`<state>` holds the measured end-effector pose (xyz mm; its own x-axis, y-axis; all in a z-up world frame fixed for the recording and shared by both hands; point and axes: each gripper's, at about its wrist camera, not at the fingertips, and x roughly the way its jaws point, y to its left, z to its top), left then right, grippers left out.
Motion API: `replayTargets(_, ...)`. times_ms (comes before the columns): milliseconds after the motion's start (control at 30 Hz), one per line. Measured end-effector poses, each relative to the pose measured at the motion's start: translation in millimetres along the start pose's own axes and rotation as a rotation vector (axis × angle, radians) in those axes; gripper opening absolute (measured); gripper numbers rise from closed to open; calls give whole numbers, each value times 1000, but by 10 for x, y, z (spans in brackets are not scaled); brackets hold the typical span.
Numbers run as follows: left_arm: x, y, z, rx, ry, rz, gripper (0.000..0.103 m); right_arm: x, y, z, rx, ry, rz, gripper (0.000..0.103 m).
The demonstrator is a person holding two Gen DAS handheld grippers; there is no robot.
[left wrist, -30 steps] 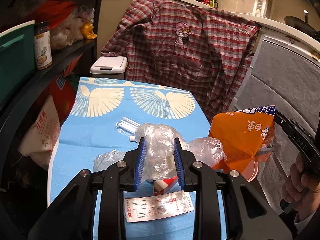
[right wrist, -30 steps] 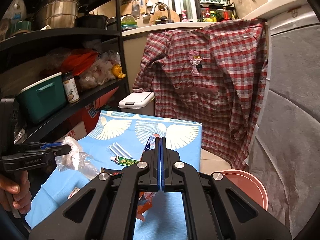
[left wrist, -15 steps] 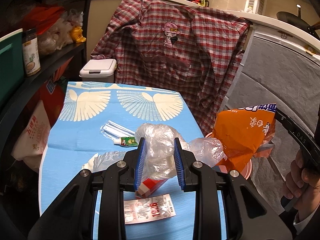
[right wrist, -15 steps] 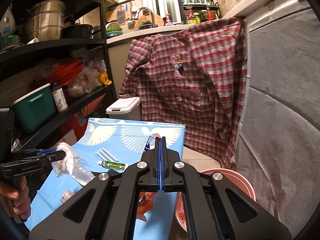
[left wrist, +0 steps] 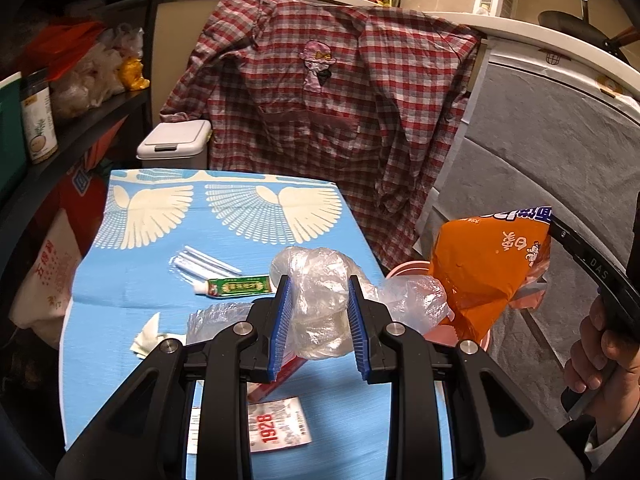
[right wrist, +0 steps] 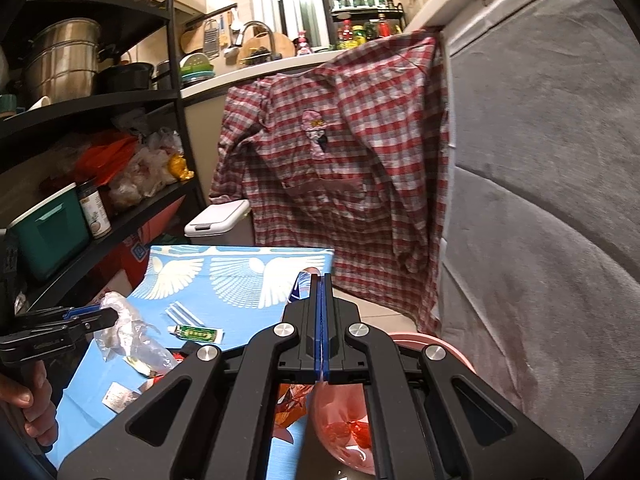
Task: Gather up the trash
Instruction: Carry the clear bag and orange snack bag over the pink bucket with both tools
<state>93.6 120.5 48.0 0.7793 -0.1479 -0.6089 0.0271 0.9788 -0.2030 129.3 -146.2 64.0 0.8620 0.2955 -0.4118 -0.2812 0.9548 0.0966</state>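
Carry step: left gripper [left wrist: 318, 320] clamps crumpled clear plastic bag [left wrist: 320, 300] above blue table; right gripper [right wrist: 322, 328] pinched tight on orange snack wrapper [left wrist: 484, 268] over pink plastic bin [right wrist: 436, 346]. Next: release both into bin.
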Motion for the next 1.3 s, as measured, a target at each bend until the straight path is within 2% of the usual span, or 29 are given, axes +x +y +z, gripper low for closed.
replayTargets(900, 642, -913, 8, 81, 79, -92, 27, -4, -641, -101, 16, 31, -163, 0)
replayTargets(1300, 1067, -1271, -52, 143, 142, -92, 27, 179, -786, -198, -20, 73, -239, 0)
